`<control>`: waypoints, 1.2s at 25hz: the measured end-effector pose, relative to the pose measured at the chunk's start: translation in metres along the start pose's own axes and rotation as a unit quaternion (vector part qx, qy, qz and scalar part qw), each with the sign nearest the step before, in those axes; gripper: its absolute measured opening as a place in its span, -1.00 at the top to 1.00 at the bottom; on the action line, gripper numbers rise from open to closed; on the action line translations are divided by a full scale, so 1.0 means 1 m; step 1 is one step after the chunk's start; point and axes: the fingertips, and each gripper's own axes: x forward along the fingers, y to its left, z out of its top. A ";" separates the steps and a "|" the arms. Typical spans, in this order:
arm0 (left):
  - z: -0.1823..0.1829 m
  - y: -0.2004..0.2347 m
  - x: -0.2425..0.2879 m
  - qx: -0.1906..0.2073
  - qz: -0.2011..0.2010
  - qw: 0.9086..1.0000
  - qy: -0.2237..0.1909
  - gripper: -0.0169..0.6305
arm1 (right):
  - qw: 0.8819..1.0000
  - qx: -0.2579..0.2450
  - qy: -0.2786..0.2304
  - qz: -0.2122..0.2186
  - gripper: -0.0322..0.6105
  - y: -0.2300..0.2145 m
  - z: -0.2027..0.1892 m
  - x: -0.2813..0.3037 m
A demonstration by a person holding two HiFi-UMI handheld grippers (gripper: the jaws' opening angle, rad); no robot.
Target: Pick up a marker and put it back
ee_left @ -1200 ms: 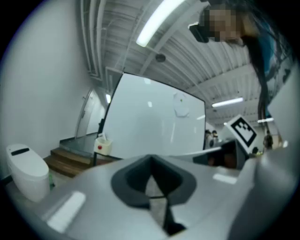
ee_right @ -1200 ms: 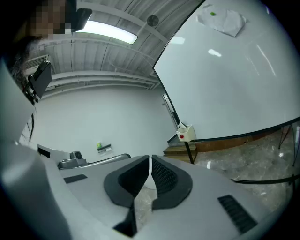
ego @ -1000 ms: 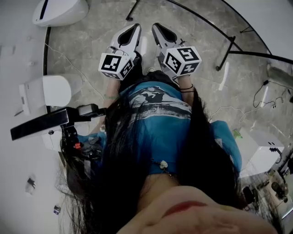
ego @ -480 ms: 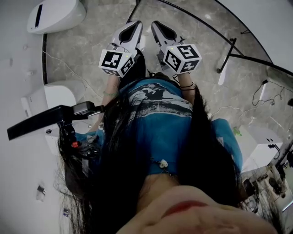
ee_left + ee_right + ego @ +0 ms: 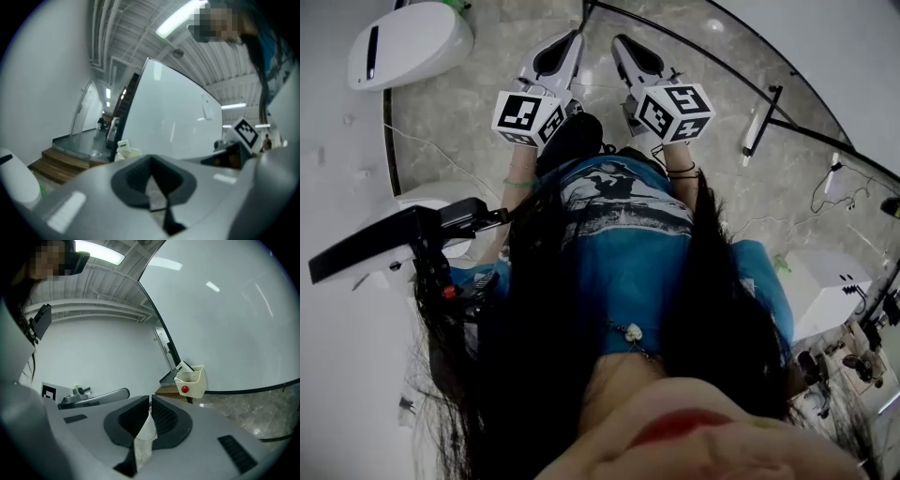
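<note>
Left tongs [image 5: 574, 38] pressed together, empty; right tongs [image 5: 621, 43] same. No marker visible; white holder [image 5: 191, 380] at lower edge of whiteboard [image 5: 225, 310]. Marker likely light, stiff, slick: pinch mid-barrel.

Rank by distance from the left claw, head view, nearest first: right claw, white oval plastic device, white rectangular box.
From the left claw:
1. right claw, directly alongside, to its right.
2. white oval plastic device, upper left on the marble floor.
3. white rectangular box, far lower right, past the person's shoulder.
</note>
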 end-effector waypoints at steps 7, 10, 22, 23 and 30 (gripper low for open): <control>0.001 0.048 0.032 -0.009 -0.025 1.000 0.006 0.95 | 0.999 0.007 -0.004 -0.034 0.83 -0.023 0.013 0.047; 0.000 0.053 0.038 -0.016 -0.037 0.999 0.008 0.95 | 0.999 0.005 -0.003 -0.048 0.83 -0.028 0.016 0.050; -0.007 0.068 0.067 -0.033 -0.042 0.998 0.014 0.95 | 0.998 -0.021 0.002 -0.055 0.83 -0.057 0.036 0.075; -0.005 0.072 0.068 -0.032 -0.036 0.999 0.014 0.95 | 0.998 -0.026 0.002 -0.050 0.83 -0.058 0.040 0.080; 0.016 0.111 0.096 -0.023 0.024 0.999 0.007 0.95 | 0.995 -0.092 0.045 -0.003 0.82 -0.079 0.067 0.133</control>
